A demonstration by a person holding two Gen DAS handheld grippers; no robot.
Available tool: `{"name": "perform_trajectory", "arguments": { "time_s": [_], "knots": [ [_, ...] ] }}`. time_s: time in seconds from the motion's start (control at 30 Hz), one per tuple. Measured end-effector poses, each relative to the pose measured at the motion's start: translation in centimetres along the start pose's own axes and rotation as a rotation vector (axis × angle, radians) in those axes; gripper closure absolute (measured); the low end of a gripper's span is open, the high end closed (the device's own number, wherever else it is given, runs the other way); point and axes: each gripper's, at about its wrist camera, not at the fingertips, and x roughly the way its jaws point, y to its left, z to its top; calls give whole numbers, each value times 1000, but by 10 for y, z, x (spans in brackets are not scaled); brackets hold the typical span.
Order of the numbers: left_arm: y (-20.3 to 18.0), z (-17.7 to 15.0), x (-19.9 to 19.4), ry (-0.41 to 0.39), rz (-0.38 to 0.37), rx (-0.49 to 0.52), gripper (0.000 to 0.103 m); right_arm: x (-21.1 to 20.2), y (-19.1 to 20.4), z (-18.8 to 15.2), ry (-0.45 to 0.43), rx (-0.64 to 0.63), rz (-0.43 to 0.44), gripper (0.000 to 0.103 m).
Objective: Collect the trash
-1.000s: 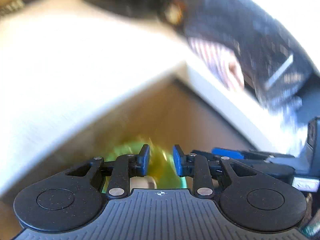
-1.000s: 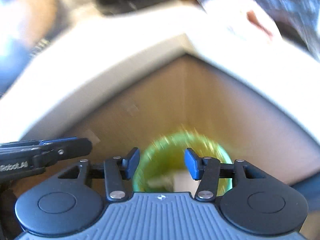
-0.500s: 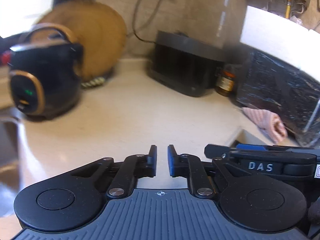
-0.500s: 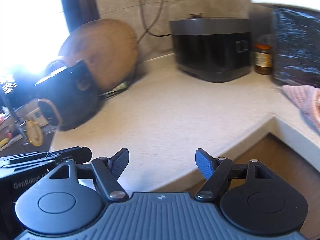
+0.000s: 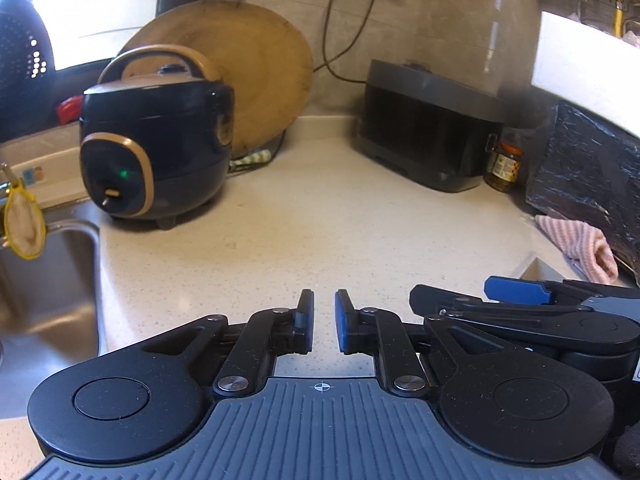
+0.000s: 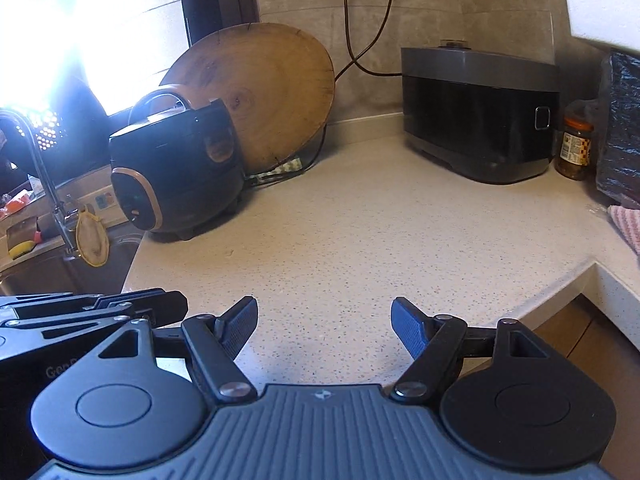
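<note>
While both point down at the countertop, left claw closed, right claw apparently open, empty.

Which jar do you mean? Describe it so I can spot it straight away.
Find the grey box-shaped appliance at the back of the countertop. The jar stands on its right, before the black wrapped block: small, orange-lidded, with a yellow label.

Speckled cream counter, navy-and-gold rice cooker, pink striped cloth, blue-padded black tongs.
</note>
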Motion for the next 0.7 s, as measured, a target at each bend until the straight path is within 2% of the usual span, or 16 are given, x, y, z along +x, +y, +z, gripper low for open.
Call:
{"name": "perform_trajectory", "arguments": {
  "time_s": [0.13, 0.7],
  "knots": [
    [-3, 0, 1, 5, 19, 24, 88, -1, -4, -1, 0, 12, -10, 28],
    [-3, 0, 8, 33, -4, 23, 88, 1, -6, -4, 20, 16, -20, 28]
  ]
}}
